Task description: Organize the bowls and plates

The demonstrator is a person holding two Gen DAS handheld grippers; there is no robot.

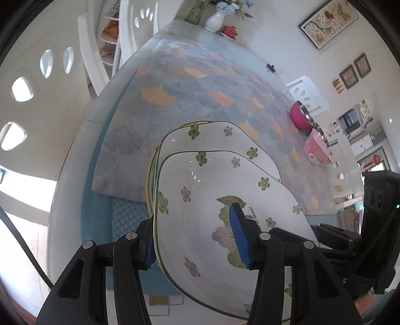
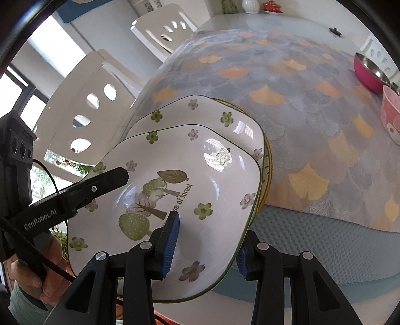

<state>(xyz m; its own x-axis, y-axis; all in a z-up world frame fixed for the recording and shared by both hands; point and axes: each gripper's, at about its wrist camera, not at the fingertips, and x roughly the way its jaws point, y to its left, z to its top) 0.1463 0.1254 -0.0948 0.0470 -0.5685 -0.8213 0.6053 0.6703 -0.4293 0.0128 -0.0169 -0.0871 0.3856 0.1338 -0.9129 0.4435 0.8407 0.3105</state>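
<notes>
Left wrist view: the left gripper (image 1: 197, 240) has its jaws clamped on the rim of a square white plate (image 1: 200, 190) printed with small flowers and a forest scene — one blue pad under the rim at 7 o'clock, the other on the inner face near the centre. A second flowered plate (image 1: 220, 136) lies just behind it at 12 o'clock, a yellow-edged rim showing beneath that one. All sit near the front edge of the worktop (image 1: 75, 180), partly over a patterned grey and orange cloth (image 1: 190, 87). At 2 o'clock stand a magenta steel-lined bowl (image 1: 298, 116) and a pink bowl (image 1: 316, 147), close together. A white vase (image 1: 215, 18) stands at the far end.

Right wrist view: the right gripper (image 2: 207, 243) is likewise closed on the same front plate (image 2: 212, 180) — one pad on the inner face, the other outside the rim at 5 o'clock. The left gripper's finger reaches onto the plate from 9 o'clock, a hand (image 2: 47, 277) holding that gripper at 8 o'clock. The rear plate (image 2: 200, 112) lies at 12 o'clock; both bowls sit at 2 o'clock on the cloth.
</notes>
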